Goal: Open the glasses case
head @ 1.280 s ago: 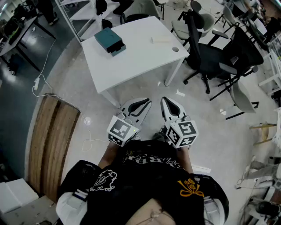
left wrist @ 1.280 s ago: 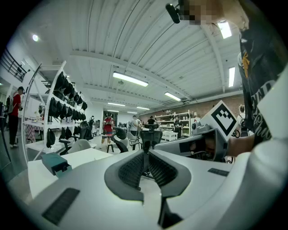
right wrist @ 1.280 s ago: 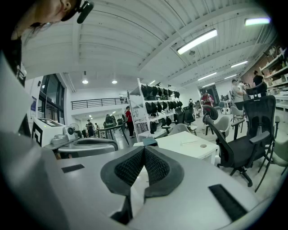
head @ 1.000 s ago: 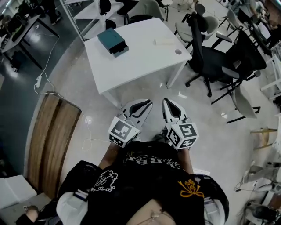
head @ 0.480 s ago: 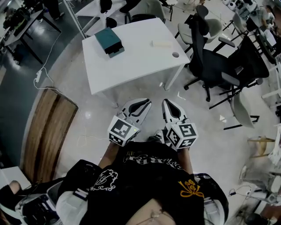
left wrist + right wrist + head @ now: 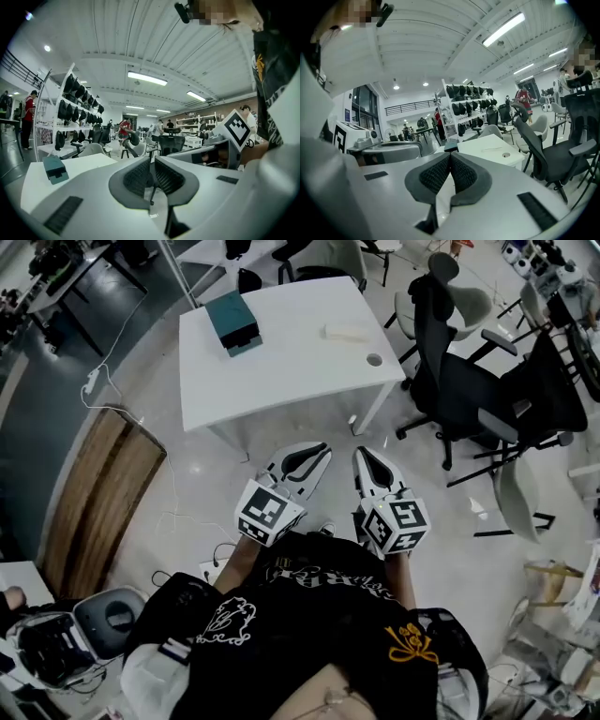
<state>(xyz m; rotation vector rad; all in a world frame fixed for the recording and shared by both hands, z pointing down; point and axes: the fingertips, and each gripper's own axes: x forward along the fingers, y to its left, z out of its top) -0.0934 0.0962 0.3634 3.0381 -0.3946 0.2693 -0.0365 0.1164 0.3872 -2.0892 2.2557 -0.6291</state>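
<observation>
The pale glasses case (image 6: 345, 332) lies closed on the white table (image 6: 281, 371), at its far right part, and shows small in the right gripper view (image 6: 492, 148). My left gripper (image 6: 322, 448) and right gripper (image 6: 364, 452) hang side by side in front of the person's body, over the floor and short of the table's near edge. Both point toward the table. The right gripper (image 6: 450, 157) has its pads pressed together with nothing in them. Only a thin slit shows between the pads of the left gripper (image 6: 152, 161), which is also bare.
A teal box (image 6: 234, 322) sits at the table's far left, also seen in the left gripper view (image 6: 55, 168). A small round cap (image 6: 374, 360) lies near the right edge. Black office chairs (image 6: 459, 381) crowd the right side. A wooden panel (image 6: 94, 502) and cables (image 6: 103, 381) lie left.
The whole view has slid as the person walks across the floor; a grey round-topped object has come in at lower left. Both grippers keep the same shut pose before the body.
</observation>
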